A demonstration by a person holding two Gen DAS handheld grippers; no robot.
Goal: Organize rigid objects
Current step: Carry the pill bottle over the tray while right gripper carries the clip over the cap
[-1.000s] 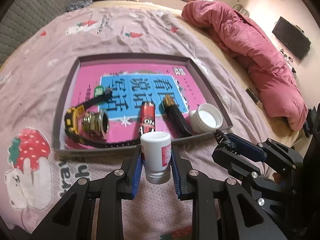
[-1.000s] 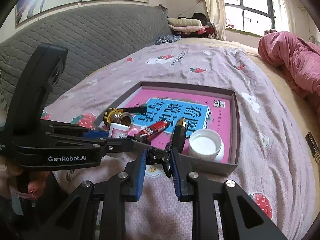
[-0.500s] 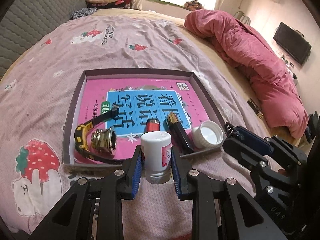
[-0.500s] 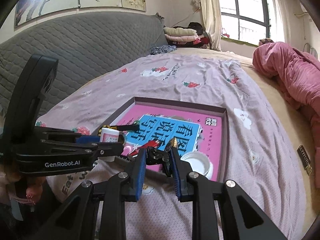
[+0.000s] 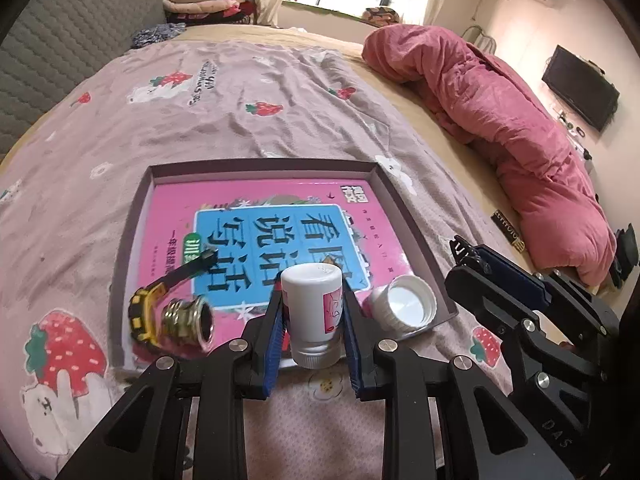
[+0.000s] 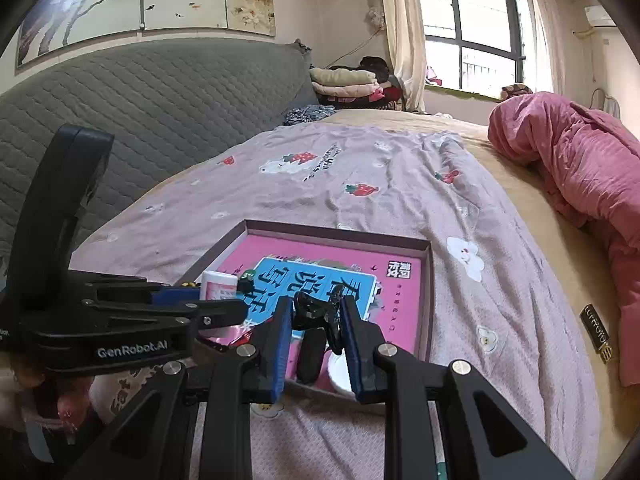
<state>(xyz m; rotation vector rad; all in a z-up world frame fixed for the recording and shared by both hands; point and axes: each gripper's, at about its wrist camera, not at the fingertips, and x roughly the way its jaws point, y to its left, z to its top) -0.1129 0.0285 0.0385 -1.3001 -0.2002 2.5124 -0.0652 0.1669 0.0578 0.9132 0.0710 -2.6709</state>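
Two tongs yours, both loaded. Left tongs point(image 5: 312, 328) clamp white bottle point(image 5: 314, 316) upright, above near edge of tray point(image 5: 404, 208) on bed point(image 5: 240, 92). Right tongs point(image 6: 316, 320) nearly closed on small black clip point(image 6: 316, 312). Inside tray: pink book point(image 5: 280, 204), yellow watch point(image 5: 140, 312), brass fitting point(image 5: 188, 320), white cap point(image 5: 406, 306).

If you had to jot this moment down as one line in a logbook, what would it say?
left gripper: shut on white bottle | right gripper: shut on small black clip | both above tray near edge
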